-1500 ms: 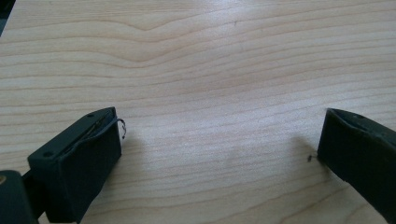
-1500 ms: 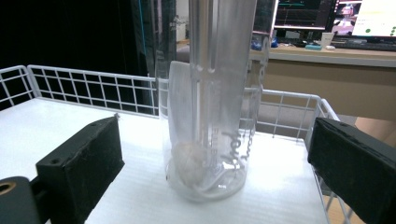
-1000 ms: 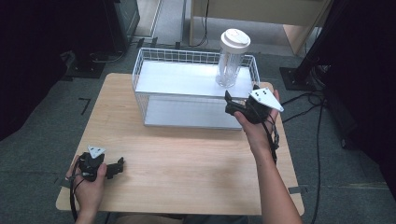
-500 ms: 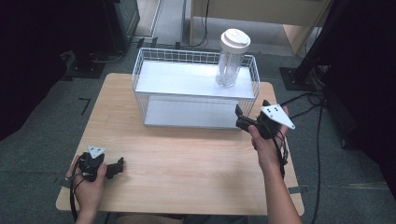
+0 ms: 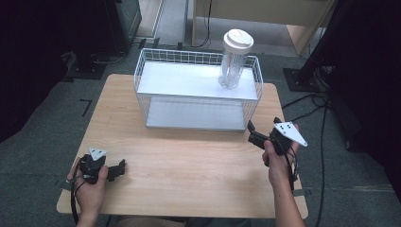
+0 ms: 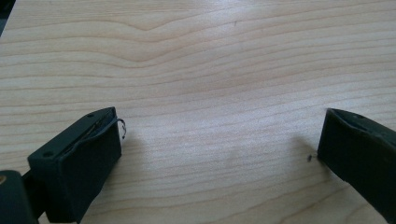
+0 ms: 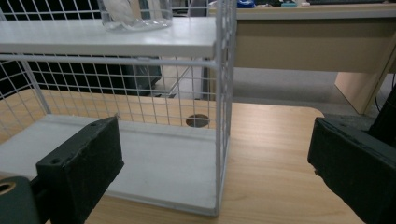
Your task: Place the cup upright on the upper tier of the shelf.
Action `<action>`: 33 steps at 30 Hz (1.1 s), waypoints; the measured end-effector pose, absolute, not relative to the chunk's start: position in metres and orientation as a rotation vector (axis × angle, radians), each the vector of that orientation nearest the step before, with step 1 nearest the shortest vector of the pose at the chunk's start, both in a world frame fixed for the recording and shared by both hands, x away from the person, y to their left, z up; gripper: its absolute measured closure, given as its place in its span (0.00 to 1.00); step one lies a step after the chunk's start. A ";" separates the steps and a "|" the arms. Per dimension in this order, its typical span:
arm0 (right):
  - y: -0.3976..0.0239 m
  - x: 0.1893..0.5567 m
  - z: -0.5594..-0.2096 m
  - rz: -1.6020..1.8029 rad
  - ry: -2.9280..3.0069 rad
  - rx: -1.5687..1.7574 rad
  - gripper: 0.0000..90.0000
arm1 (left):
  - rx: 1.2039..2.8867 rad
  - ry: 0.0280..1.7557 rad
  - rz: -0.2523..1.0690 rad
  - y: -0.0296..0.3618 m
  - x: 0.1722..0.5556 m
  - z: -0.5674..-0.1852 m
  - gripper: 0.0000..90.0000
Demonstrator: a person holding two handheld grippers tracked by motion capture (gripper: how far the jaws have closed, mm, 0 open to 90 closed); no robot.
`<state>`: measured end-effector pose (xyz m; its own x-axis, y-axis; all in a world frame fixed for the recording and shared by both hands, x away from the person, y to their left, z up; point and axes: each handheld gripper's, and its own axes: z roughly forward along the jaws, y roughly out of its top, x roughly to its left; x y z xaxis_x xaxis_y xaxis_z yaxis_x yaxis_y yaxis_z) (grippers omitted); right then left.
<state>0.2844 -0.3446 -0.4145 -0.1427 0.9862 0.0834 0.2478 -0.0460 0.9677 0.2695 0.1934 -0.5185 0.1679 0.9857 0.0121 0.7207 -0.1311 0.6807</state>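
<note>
Wire rack (image 5: 198,92) was the thing nearest our right gripper (image 5: 255,134), a white two-tier shelf with mesh sides standing on the far half of the table (image 5: 189,161), its open front toward us. On its upper shelf, at the right end, a clear plastic jar (image 5: 233,59) with a white lid stood upright. Our right gripper hovered just off the rack's near right corner, not touching it; from that gripper's own view we saw its jaws wide apart with nothing between them, the rack's corner post (image 7: 219,107) and lower shelf board (image 7: 154,163) straight ahead and the jar's base (image 7: 135,14) on the board above. Our left gripper (image 5: 118,169) lay low at the near left corner of the table, well apart from the rack, its jaws also spread wide over bare wood and gripping nothing.

We noted that the table was light wood with rounded corners and a plain grained top, with a round hole (image 7: 198,121) in it behind the rack. Around it lay grey carpet (image 5: 42,123) with a few tape marks. Black cables (image 5: 321,142) trailed across the floor on the right, dark equipment stands stood to both sides, and a pale wooden desk (image 7: 327,42) stood beyond the table.
</note>
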 end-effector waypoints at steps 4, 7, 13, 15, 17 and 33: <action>-0.353 0.279 -0.423 1.232 1.479 1.384 0.03 | 1.915 1.609 0.645 0.193 0.270 -0.518 0.00; -0.357 0.276 -0.427 1.229 1.477 1.396 0.03 | 1.915 1.608 0.646 0.193 0.270 -0.519 0.00; -0.371 0.266 -0.444 1.193 1.484 1.427 0.03 | 1.915 1.608 0.646 0.193 0.270 -0.519 0.00; -0.373 0.265 -0.447 1.184 1.489 1.433 0.03 | 1.916 1.608 0.646 0.193 0.270 -0.519 0.00; -0.380 0.263 -0.453 1.174 1.493 1.452 0.03 | 1.916 1.608 0.645 0.193 0.270 -0.518 0.00; -0.403 0.246 -0.484 1.092 1.515 1.536 0.04 | 1.913 1.608 0.646 0.193 0.270 -0.519 0.00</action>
<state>0.2462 -0.4027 -0.4837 -0.0438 0.9952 0.0870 0.3973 -0.0625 0.9156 0.2696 0.1932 -0.5186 0.1672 0.9859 0.0112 0.7200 -0.1299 0.6817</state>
